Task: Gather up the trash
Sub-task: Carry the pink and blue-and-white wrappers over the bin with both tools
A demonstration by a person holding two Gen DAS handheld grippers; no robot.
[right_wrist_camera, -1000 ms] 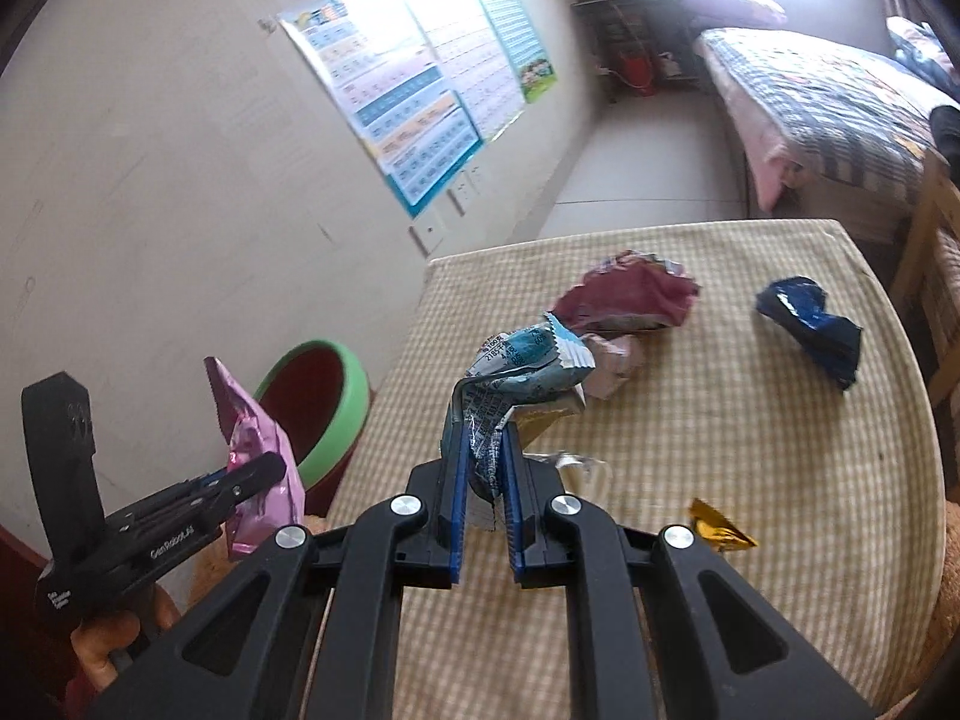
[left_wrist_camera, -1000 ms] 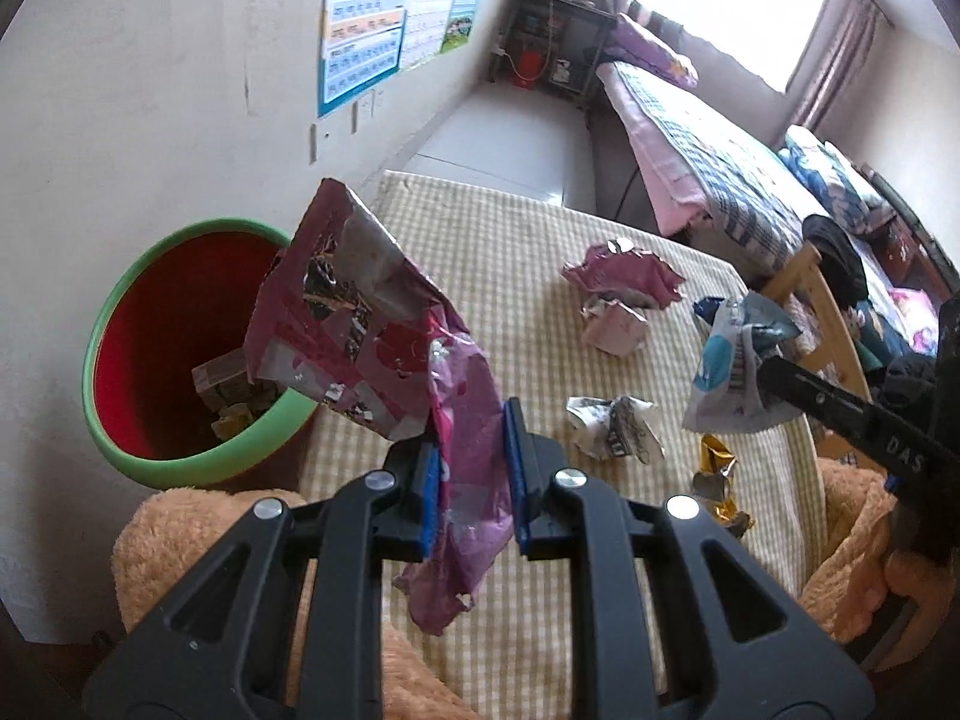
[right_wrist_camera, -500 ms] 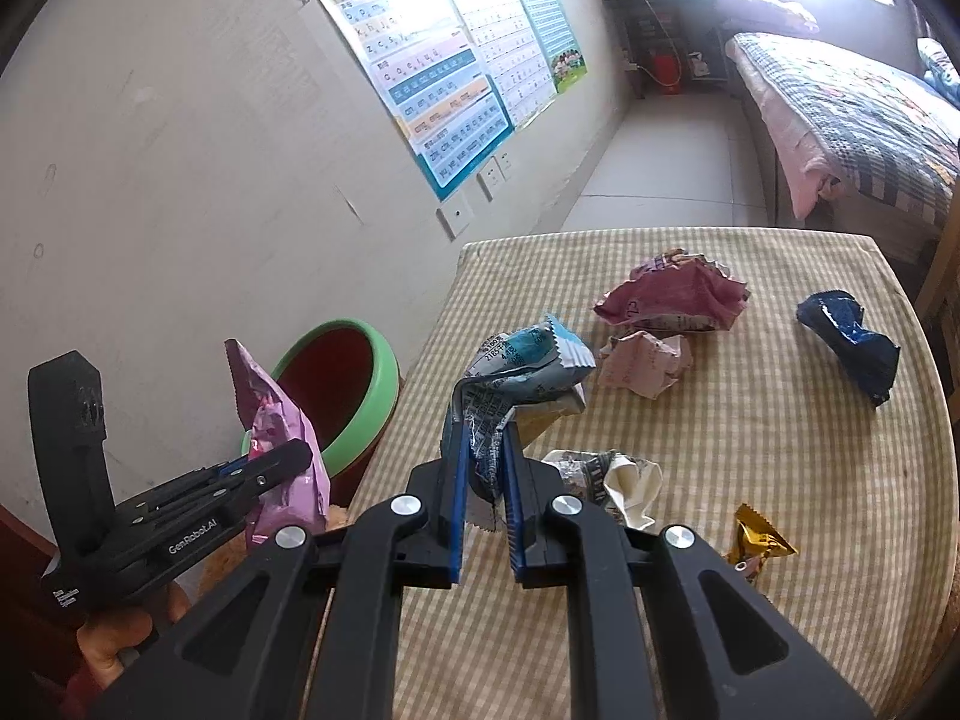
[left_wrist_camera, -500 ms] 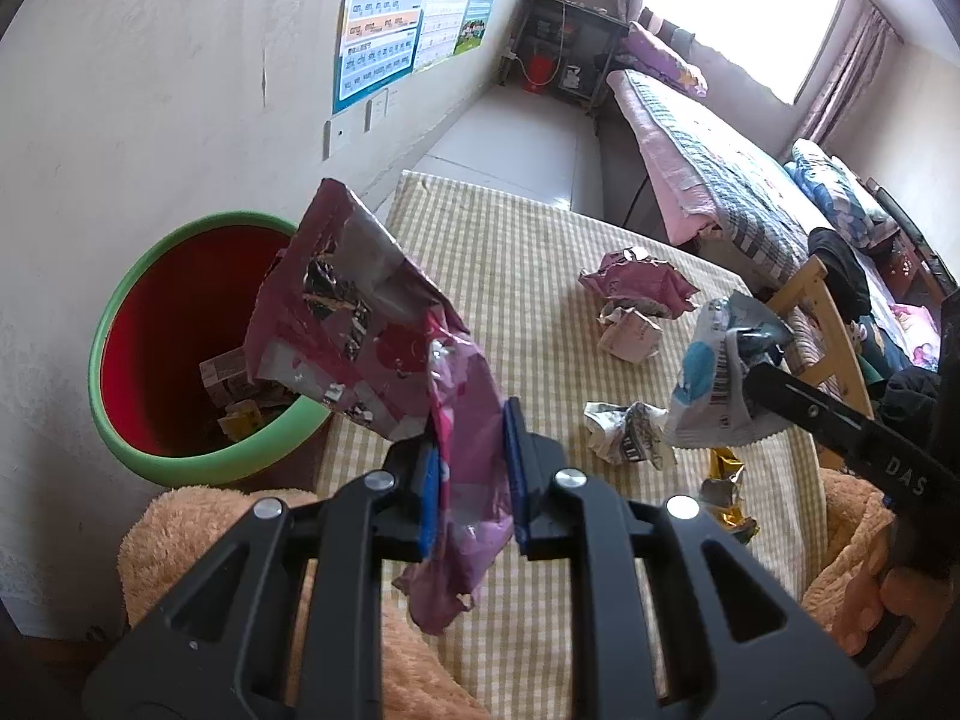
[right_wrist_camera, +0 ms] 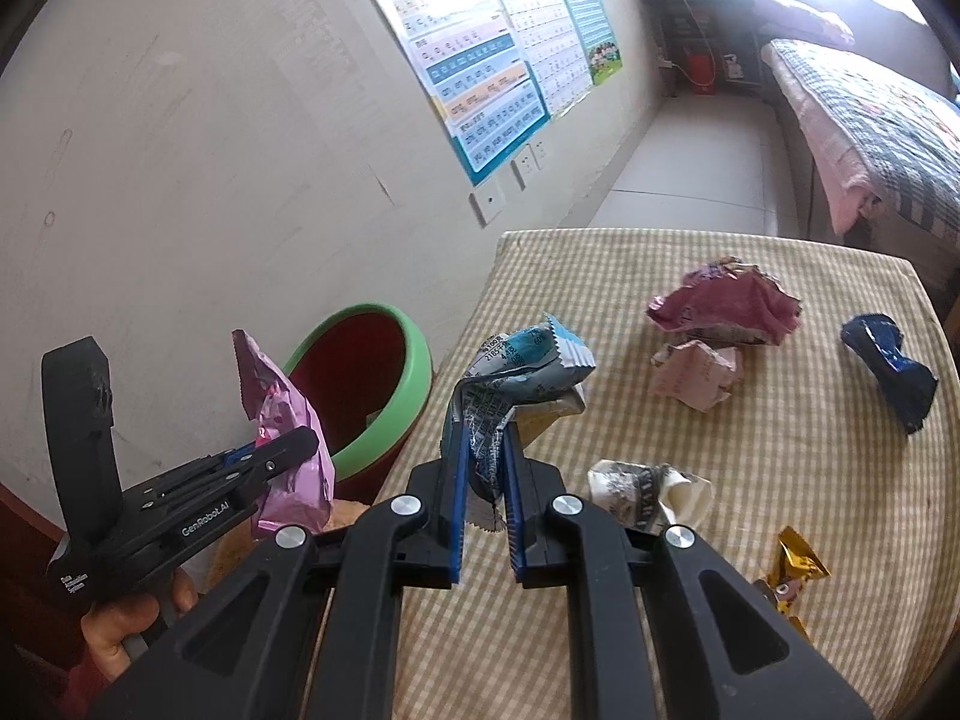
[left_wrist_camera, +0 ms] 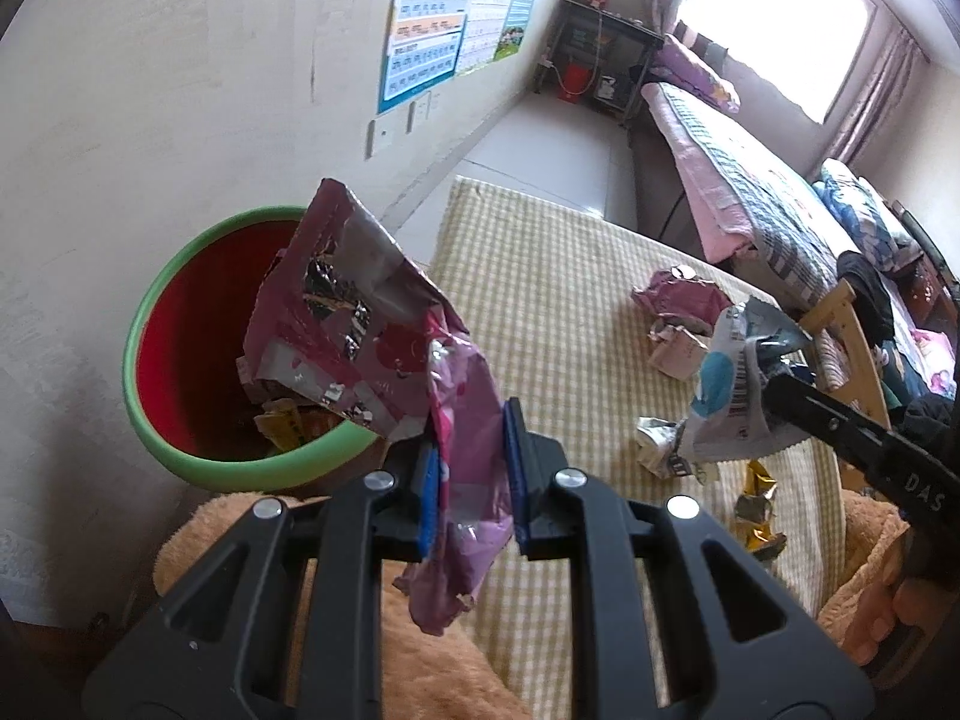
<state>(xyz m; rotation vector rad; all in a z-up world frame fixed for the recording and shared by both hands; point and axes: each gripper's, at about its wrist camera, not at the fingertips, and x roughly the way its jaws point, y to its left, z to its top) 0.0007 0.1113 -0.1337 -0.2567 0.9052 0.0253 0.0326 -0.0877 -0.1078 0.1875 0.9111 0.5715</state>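
My left gripper [left_wrist_camera: 469, 462] is shut on a pink foil wrapper [left_wrist_camera: 354, 324] and holds it beside the rim of a red bin with a green rim [left_wrist_camera: 150, 324], which has some trash inside. My right gripper [right_wrist_camera: 485, 468] is shut on a blue-and-white wrapper [right_wrist_camera: 522, 366] above the table's left edge; it also shows in the left wrist view [left_wrist_camera: 732, 384]. The bin shows in the right wrist view [right_wrist_camera: 414, 372], left of the table. The left gripper [right_wrist_camera: 282, 450] and its pink wrapper [right_wrist_camera: 288, 438] are near the bin.
On the checked tablecloth [right_wrist_camera: 780, 438] lie a crumpled pink bag [right_wrist_camera: 726, 306], a pale pink wad [right_wrist_camera: 696, 375], a dark blue wrapper [right_wrist_camera: 888, 366], a white printed wad [right_wrist_camera: 642, 489] and a gold wrapper [right_wrist_camera: 792, 570]. A wall stands left; a bed and a wooden chair at right.
Both grippers have lifted and drawn back a little, each holding its wrapper. The right gripper's wrapper has moved left toward the bin side. The table trash has not moved.
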